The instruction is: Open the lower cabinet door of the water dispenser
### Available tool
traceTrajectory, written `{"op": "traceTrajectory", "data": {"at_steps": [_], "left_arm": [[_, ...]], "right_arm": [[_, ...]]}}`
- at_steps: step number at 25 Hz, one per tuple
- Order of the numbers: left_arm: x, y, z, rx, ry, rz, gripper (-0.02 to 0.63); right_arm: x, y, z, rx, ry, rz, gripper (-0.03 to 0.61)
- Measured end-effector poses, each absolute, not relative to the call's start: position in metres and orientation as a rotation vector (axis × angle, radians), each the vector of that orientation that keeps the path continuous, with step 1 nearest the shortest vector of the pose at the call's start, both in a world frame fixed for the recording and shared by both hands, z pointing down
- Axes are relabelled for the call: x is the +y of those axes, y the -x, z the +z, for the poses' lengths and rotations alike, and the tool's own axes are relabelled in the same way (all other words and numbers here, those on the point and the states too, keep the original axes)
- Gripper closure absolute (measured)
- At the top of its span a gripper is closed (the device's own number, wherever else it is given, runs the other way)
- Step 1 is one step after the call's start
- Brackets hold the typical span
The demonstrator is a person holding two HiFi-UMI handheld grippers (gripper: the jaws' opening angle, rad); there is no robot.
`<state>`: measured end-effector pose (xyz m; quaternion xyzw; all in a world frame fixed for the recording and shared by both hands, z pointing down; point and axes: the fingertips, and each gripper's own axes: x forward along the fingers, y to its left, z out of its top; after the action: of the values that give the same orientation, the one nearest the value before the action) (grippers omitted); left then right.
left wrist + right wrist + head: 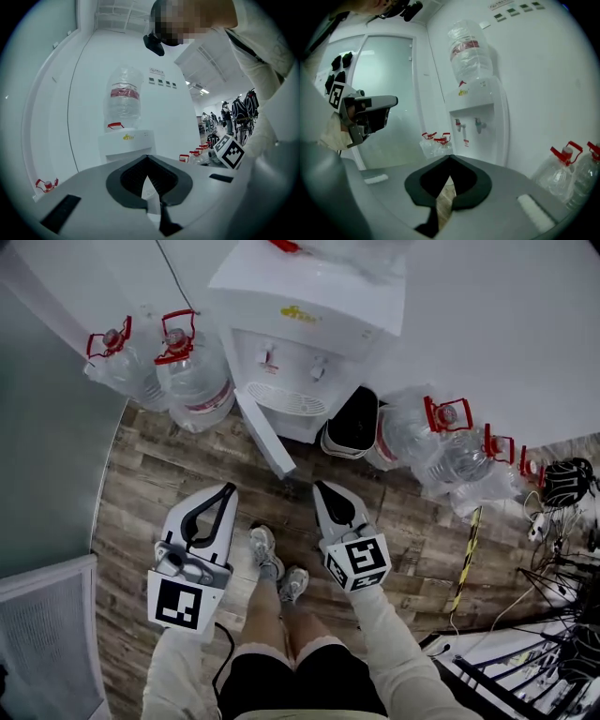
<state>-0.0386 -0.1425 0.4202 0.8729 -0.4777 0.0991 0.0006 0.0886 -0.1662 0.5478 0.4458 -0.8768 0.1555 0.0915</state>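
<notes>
The white water dispenser [309, 306] stands against the wall with a clear bottle on top. Its lower cabinet door [265, 439] stands open, swung out toward me over the wooden floor. My left gripper [228, 488] is held in the air short of the door, to its left, shut and empty. My right gripper [319, 486] is level with it, right of the door's edge, also shut on nothing. The left gripper view shows the dispenser [126, 145] beyond the closed tips of the left gripper [147, 157]. In the right gripper view the taps of the dispenser [476, 117] lie beyond the right gripper [450, 157].
Large water bottles with red caps [192, 376] stand left of the dispenser, and more bottles [441, 442] stand on the right. A black bin [352, 423] sits beside the dispenser. Cables [562, 549] crowd the right edge. My feet [277, 568] are between the grippers.
</notes>
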Motion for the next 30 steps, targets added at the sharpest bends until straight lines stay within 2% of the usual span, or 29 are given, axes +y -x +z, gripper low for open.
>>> {"op": "traceTrajectory", "data": {"at_steps": [15, 30], "left_arm": [[-0.11, 0.021, 0.306, -1.517, -2.755, 0.285, 0.614], [-0.086, 0.018, 0.229, -1.556, -2.752, 0.198, 0.614]], "right_arm": [[-0.125, -0.114, 0.39, -2.646, -1.362, 0.34, 0.571], [-0.094, -0.112, 0.27, -2.724, -1.381, 0.205, 0.571]]}}
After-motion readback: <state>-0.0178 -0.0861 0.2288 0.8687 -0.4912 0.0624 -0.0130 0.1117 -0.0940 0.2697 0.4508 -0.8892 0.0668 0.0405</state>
